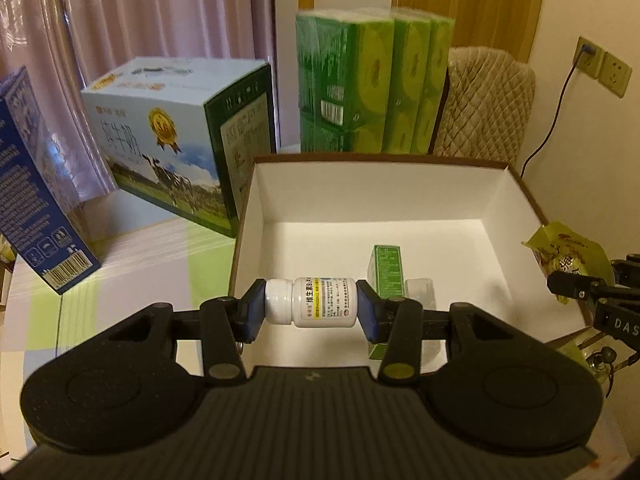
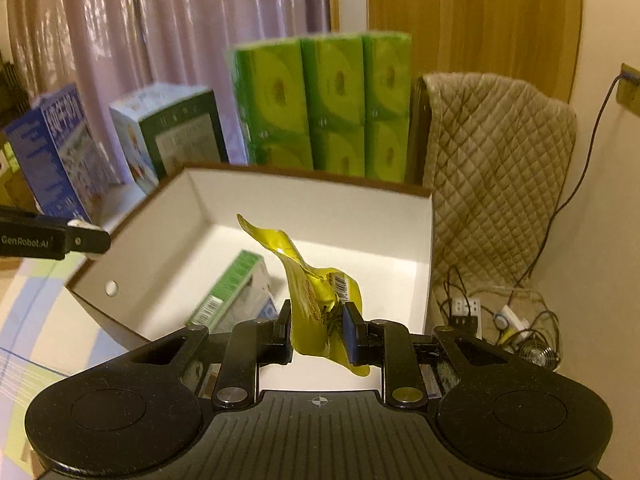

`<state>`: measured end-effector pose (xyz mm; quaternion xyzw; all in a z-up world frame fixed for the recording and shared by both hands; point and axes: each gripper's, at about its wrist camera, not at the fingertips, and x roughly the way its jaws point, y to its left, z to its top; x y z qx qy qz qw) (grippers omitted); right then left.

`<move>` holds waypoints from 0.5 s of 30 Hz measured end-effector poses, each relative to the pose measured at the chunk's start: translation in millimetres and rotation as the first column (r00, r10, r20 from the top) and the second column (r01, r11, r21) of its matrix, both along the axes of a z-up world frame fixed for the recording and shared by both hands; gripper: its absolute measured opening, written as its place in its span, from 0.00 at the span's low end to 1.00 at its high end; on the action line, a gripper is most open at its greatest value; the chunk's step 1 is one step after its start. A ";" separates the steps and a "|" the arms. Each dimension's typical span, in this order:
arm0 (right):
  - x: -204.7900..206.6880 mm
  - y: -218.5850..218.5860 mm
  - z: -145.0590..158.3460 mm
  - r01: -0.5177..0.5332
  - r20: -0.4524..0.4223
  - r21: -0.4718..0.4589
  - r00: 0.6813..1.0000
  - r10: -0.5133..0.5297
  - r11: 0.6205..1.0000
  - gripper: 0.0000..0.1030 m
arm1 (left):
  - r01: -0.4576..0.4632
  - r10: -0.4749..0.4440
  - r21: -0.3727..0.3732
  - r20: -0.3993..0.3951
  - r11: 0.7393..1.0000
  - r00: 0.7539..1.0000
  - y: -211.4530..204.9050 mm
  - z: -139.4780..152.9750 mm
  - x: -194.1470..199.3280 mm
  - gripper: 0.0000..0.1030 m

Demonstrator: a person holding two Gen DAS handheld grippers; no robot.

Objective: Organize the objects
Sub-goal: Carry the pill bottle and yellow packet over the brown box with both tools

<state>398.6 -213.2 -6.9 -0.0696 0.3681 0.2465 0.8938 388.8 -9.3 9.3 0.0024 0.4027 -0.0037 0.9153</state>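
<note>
A small green box [image 1: 386, 270] already lies in the white box [image 1: 256, 216], while the left claw [image 1: 311, 303] squeezes a pill bottle [image 1: 310, 302] and the right claw [image 2: 316, 332] pinches a yellow packet [image 2: 320, 296], both held above it, so 2 things are left to drop.

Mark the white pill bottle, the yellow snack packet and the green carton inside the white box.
white pill bottle [image 1: 322, 302], left wrist view, on its printed label.
yellow snack packet [image 2: 316, 300], right wrist view, on the crumpled foil between the pads.
green carton [image 1: 386, 270], left wrist view, on its upper printed face.
</note>
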 end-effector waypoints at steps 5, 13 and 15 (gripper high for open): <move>14.2 8.9 -12.7 -0.011 -0.038 -0.033 0.999 0.010 0.999 0.20 | 0.007 -0.007 0.014 -0.053 1.000 0.999 -3.5 -18.8 20.5 0.41; 30.7 15.7 -25.1 -0.028 -0.071 -0.063 0.997 0.024 0.998 0.20 | 0.025 -0.020 0.034 -0.132 0.999 0.991 -7.4 -48.7 43.1 0.41; 33.0 15.6 -27.4 -0.029 -0.075 -0.067 0.997 0.024 0.997 0.20 | 0.027 -0.022 0.035 -0.145 0.999 0.989 -7.6 -53.5 46.1 0.41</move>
